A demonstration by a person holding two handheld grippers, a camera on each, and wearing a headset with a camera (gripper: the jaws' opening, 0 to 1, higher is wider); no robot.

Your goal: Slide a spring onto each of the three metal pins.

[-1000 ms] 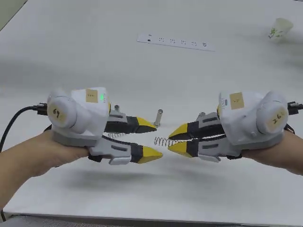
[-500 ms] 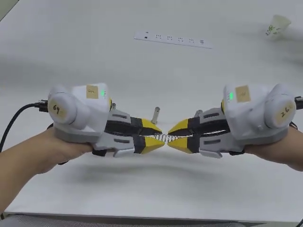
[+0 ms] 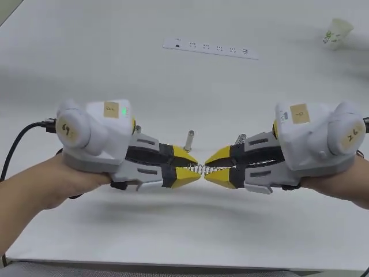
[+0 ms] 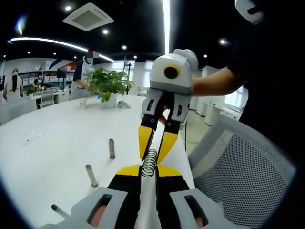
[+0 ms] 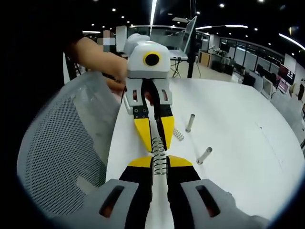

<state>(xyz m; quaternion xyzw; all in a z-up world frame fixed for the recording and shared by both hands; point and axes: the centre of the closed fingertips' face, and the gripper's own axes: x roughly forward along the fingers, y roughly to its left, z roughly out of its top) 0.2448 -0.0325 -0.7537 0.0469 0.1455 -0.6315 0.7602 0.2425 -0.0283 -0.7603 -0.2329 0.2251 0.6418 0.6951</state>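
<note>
A short steel spring (image 3: 202,169) hangs level above the white table (image 3: 173,75), stretched between the two grippers. My left gripper (image 3: 192,171) is shut on its left end and my right gripper (image 3: 212,167) is shut on its right end, their yellow tips almost touching. In the left gripper view the spring (image 4: 150,160) runs from my own tips (image 4: 149,171) to the opposite jaws. One bare metal pin (image 3: 188,140) stands just behind the tips. A second pin (image 3: 241,139) is half hidden by the right gripper, and a third pin (image 3: 137,129) peeks over the left one.
A white power strip (image 3: 210,49) lies at the back of the table and a paper cup (image 3: 338,30) at the far right. Another spring (image 5: 177,134) rests on the table near a pin (image 5: 190,123). A black cable (image 3: 17,151) trails left. A mesh chair (image 4: 238,167) stands at the near edge.
My left gripper, open a second ago, has moved right and shut on the free end of the spring. The right gripper kept its hold and the tips came together.
</note>
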